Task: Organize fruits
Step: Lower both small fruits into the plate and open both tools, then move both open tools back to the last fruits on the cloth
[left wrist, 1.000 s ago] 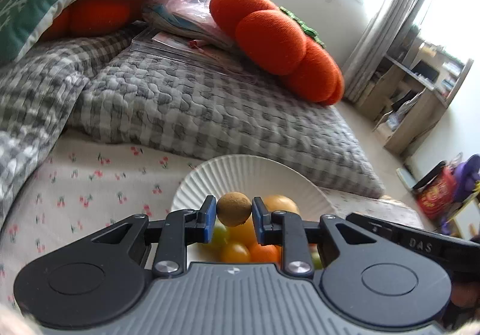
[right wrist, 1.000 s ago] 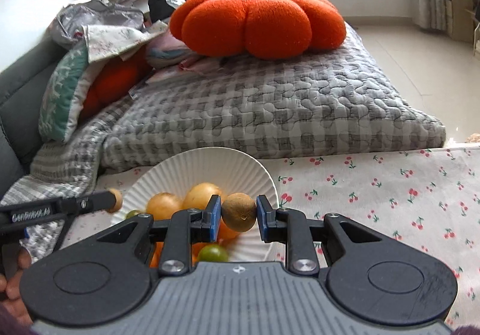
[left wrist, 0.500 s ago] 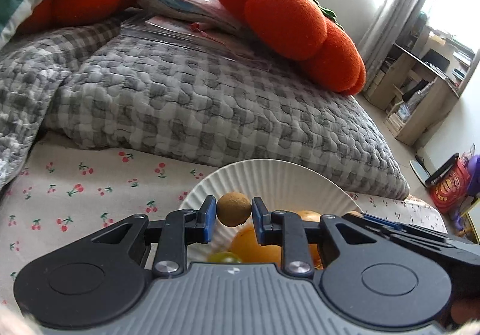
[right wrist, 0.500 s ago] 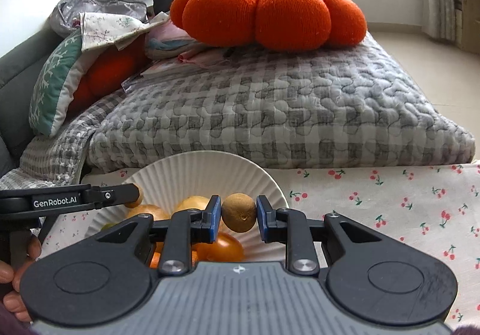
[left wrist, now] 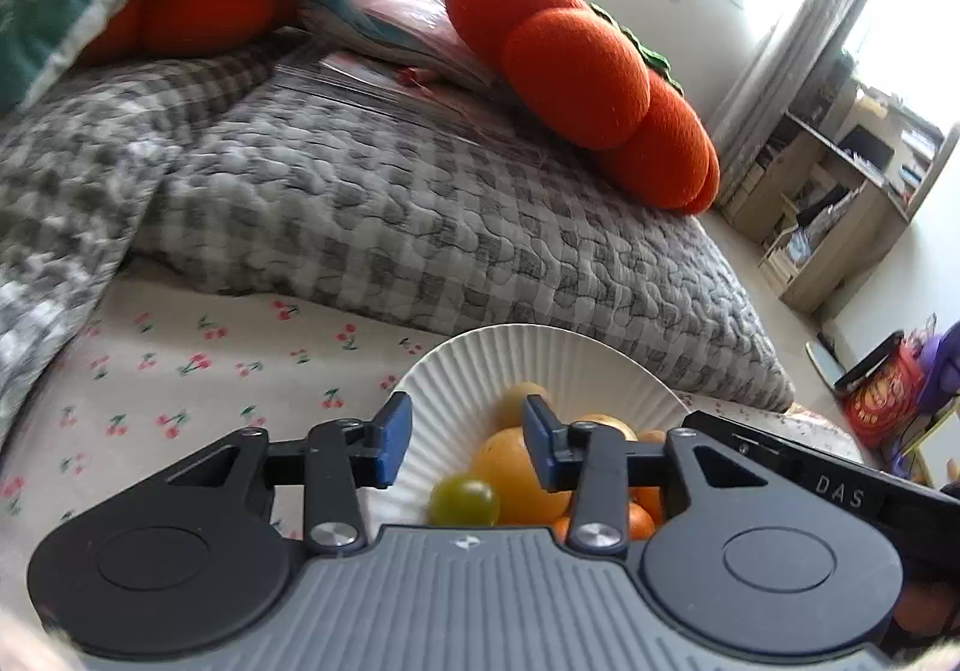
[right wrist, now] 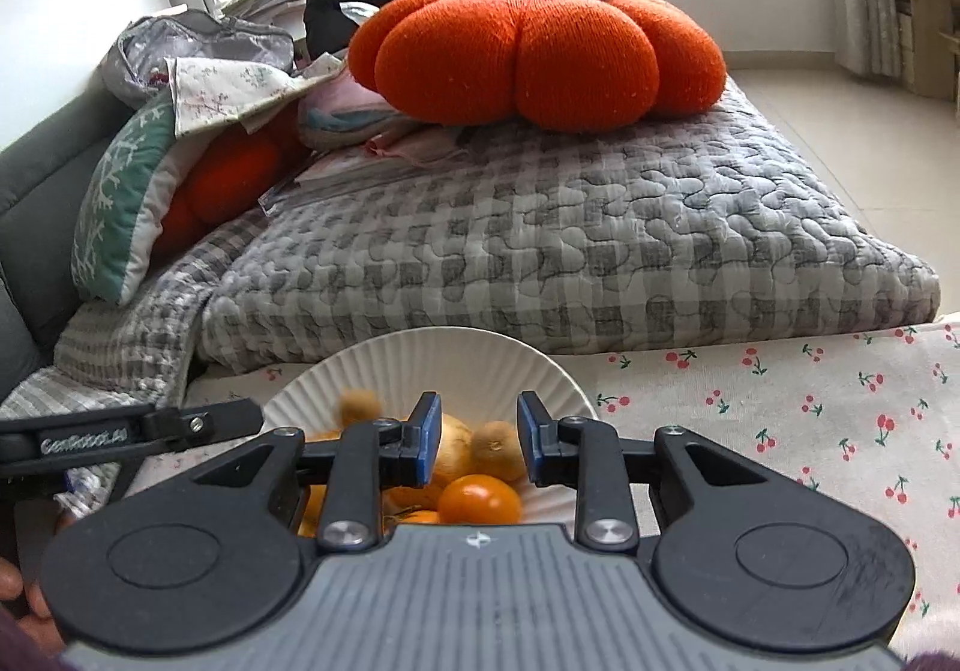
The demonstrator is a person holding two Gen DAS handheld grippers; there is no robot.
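Hovering over the white ribbed plate (left wrist: pixel 600 365) of fruit: left gripper (left wrist: pixel 468 440) spread and empty, jaws just opening; right gripper (right wrist: pixel 474 440) likewise parted, gripping nothing.

The left gripper (left wrist: pixel 467 443) hangs over a white ribbed plate (left wrist: pixel 540 359), its blue-padded jaws just opened and nothing between them. On the plate lie a green fruit (left wrist: pixel 463 500), a yellow-orange one (left wrist: pixel 516 476) and smaller orange ones, touching in a heap. The plate sits on a cherry-print cloth (left wrist: pixel 198 365), near a grey checked quilt (left wrist: pixel 420 227) that carries an orange pumpkin cushion (left wrist: pixel 576 77).
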